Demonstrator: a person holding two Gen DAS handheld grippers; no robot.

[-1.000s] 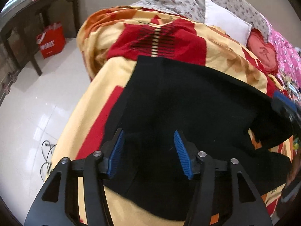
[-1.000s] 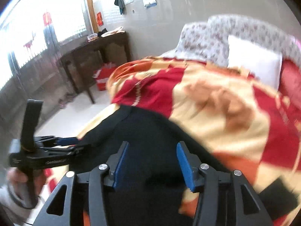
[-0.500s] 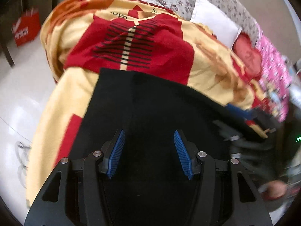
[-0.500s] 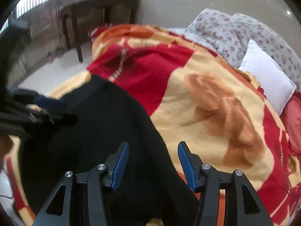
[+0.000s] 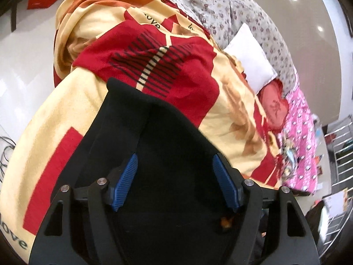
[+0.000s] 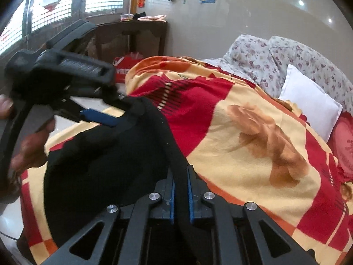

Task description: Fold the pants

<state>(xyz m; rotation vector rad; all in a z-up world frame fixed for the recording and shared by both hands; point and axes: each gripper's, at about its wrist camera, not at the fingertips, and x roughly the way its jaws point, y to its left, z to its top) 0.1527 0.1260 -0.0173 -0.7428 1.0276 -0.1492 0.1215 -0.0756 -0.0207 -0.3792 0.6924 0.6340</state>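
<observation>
The black pants (image 5: 158, 145) lie on the bed's red-and-yellow blanket (image 5: 66, 114), one edge lifted. Your right claw (image 6: 181, 195) is clamped on that raised edge. Your left claw (image 5: 176, 183) has its fingers spread wide over the fabric, gripping nothing. A white pillow (image 6: 308, 106) sits beyond.

Your pants (image 5: 167, 145) lie on the blanket (image 5: 231, 119) near the bed's left edge. Beyond them, at the bed's head, a pillow (image 5: 249, 57) rests on the blanket. Left of the bed, a bag (image 6: 123, 66) sits on the floor under a table (image 6: 132, 31).
</observation>
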